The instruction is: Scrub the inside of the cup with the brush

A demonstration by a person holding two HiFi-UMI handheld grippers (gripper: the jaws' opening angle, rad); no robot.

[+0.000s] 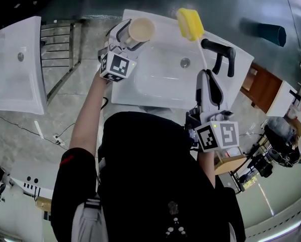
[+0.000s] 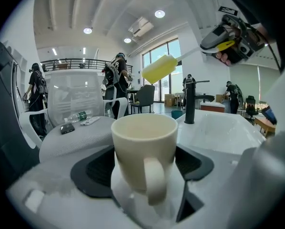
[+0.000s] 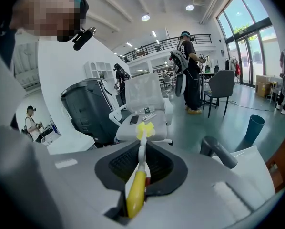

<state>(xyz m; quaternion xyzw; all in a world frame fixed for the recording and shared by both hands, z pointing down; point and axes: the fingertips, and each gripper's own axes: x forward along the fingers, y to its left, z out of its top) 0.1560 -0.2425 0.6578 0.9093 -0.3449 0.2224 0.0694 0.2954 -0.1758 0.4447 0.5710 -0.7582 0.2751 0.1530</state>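
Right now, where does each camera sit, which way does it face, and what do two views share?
Head view: on the head, facing steeply down at the sink; arms, torso, left gripper, right gripper show.
Left gripper view: on that gripper, facing along its jaws at the cup; right hand shows.
Right gripper view: on that gripper, facing along the brush; the person's head shows.
Shared: all three show the brush.

Black short-sleeved top, red mark on left sleeve. Pale grey left gripper and right gripper, each bearing a black-and-white marker cube.
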